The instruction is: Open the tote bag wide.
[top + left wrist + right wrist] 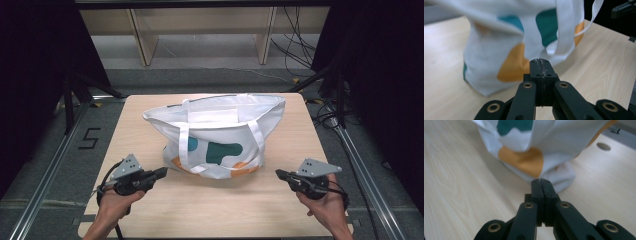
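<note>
A white cloth tote bag [215, 132] with teal and orange patches stands open-mouthed in the middle of the light wooden table [210, 210]. Its handles hang down the front. My left gripper [163, 172] hovers at the bag's lower left corner, shut, with nothing between its jaws. My right gripper [278, 174] hovers a short way off the bag's lower right corner, also shut and holding nothing. In the left gripper view the closed jaws [541, 60] point at the bag [506, 50] and a hanging handle [565, 27]. In the right gripper view the closed jaws [541, 180] point at the bag's folded bottom corner [541, 157].
Bare tabletop lies in front of the bag, between my two hands. A wooden frame [200, 30] stands on the floor beyond the table. Metal rails [45, 170] run along both sides, and cables [300, 45] lie at the back right.
</note>
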{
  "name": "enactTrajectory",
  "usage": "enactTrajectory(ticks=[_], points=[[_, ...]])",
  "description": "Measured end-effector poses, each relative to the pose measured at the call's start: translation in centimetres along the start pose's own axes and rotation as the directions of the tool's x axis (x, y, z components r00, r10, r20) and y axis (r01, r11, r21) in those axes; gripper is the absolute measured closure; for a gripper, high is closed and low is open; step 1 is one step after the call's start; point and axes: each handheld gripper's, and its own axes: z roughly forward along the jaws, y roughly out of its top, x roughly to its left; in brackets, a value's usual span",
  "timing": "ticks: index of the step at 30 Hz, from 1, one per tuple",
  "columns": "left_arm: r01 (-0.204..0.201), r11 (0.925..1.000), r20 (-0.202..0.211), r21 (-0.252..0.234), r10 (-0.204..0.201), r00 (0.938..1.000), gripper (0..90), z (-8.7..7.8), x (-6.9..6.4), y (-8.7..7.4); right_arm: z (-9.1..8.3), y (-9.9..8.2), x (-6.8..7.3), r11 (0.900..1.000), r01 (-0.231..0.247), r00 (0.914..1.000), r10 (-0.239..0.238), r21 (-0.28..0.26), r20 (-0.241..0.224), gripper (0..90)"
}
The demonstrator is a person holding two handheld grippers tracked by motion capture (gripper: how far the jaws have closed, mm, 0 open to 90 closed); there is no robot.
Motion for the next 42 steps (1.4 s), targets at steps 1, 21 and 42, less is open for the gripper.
enactTrajectory(ticks=[1, 21, 42], points=[[-0.017, 0.9998, 0.003, -0.008, 0.017, 0.9999, 89.6, -0.1, 0.1, 0.8, 0.0, 0.0, 0.0, 1.0000, 0.000, 1.0000, 0.000, 0.000, 0.000, 90.0], [-0.132, 0.9912, -0.079, 0.016, 0.133, 0.9880, 89.4, 3.6, 2.4, 15.7, -0.4, 16.0, -4.0, 0.9821, 0.174, 0.9837, -0.169, -0.073, 0.061, 90.0], [-0.030, 0.9646, -0.164, 0.262, 0.075, 0.9835, 89.3, 10.6, 10.1, 9.4, 10.0, 11.7, -6.0, 0.9682, 0.113, 0.9929, -0.119, 0.223, 0.012, 90.0]])
